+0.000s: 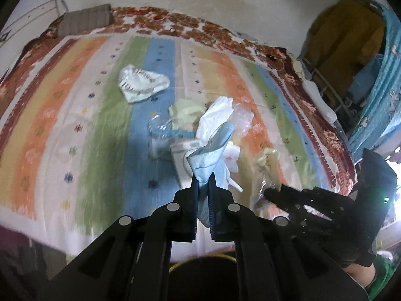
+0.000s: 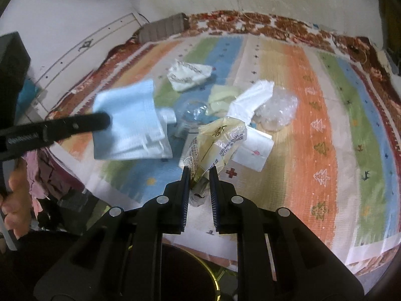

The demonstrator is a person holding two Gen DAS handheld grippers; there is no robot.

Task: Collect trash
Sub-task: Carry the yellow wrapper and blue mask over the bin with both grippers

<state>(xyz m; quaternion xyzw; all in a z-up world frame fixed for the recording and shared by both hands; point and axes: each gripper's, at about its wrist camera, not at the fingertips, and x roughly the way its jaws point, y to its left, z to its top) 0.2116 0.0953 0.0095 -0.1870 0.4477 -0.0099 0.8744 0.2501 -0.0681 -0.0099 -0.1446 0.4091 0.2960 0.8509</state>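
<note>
My left gripper [image 1: 203, 175] is shut on a light blue face mask [image 1: 210, 153] and holds it above the striped bedspread [image 1: 75, 125]. In the right wrist view the same mask [image 2: 127, 123] hangs from the left gripper's finger [image 2: 75, 125]. My right gripper [image 2: 199, 170] is shut on a crinkled yellowish plastic wrapper [image 2: 218, 140]; it shows at the right of the left wrist view [image 1: 270, 193]. More trash lies on the bed: a white printed bag [image 2: 188, 74], a white tissue [image 2: 253, 100], a clear plastic wad [image 2: 278, 110], a clear bottle [image 2: 193, 111], and a white paper [image 2: 253, 153].
A dark round bin with a yellow rim [image 2: 190, 276] sits just below the grippers. A grey pillow [image 1: 85, 20] lies at the bed's far corner against the wall. A blue curtain [image 1: 381, 95] and shelves stand at the right.
</note>
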